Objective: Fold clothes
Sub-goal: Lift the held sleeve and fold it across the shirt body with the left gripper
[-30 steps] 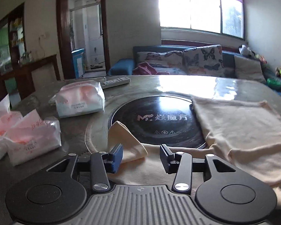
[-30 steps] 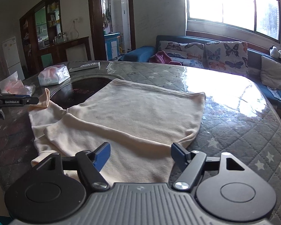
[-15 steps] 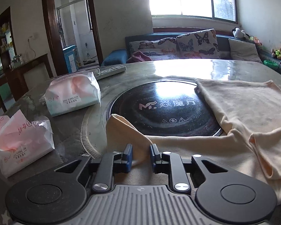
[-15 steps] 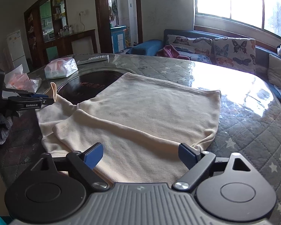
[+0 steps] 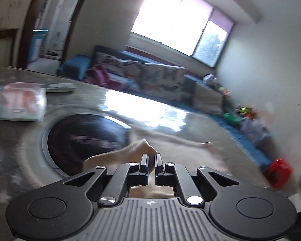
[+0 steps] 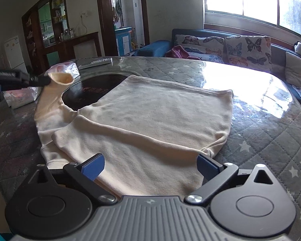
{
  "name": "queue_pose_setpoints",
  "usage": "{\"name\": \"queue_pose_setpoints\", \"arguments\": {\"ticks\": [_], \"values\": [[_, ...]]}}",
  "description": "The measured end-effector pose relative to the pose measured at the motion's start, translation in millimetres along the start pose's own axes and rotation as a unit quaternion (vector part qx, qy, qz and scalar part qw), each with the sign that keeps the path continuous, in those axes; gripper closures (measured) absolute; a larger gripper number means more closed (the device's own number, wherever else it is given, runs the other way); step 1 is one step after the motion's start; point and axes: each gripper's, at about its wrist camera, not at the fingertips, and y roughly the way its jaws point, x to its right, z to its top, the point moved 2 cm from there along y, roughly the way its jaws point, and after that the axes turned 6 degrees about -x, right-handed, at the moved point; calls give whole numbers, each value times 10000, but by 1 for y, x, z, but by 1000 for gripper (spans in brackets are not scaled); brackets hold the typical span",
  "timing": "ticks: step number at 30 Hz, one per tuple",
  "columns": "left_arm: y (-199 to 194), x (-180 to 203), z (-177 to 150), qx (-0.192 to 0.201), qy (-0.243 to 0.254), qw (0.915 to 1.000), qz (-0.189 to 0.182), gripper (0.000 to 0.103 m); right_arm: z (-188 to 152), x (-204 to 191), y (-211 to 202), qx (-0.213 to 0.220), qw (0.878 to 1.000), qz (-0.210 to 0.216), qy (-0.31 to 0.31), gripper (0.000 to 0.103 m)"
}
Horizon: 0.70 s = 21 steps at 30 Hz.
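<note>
A cream garment (image 6: 150, 120) lies spread on the quilted table (image 6: 271, 140), its near hem cut off behind the right gripper (image 6: 150, 166), whose jaws stand wide apart over it. The left gripper (image 5: 151, 161) pinches one raised sleeve end (image 6: 60, 77); its view is motion-blurred. Beyond it sit a dark round plate (image 5: 80, 136) and tissue packs (image 5: 20, 104).

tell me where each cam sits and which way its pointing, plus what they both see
Left wrist: on the left claw, tilted, looking across the table toward the sofa; its fingers are shut on the cream garment's sleeve end.
Right wrist: on the right claw, low at the near table edge, facing the window; its blue-padded fingers are spread over the cream garment.
Shared: the garment, black round hob, tissue pack; the right view also catches the left claw lifting the sleeve.
</note>
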Motion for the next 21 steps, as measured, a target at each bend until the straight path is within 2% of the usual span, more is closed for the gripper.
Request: {"name": "queue_pose_setpoints", "arguments": {"ticks": [5, 10, 16, 21], "values": [[8, 44, 5, -141, -212, 9948, -989, 97, -6, 10, -9, 86, 9999, -58, 87, 1], [29, 73, 1, -409, -354, 9853, -1623, 97, -12, 21, -17, 171, 9996, -149, 192, 0], [64, 91, -18, -801, -457, 9775, -1899, 97, -17, 28, -21, 204, 9991, -256, 255, 0], [87, 96, -38, -1322, -398, 9711, -1946, 93, -18, 32, -27, 230, 9986, -362, 296, 0]]}}
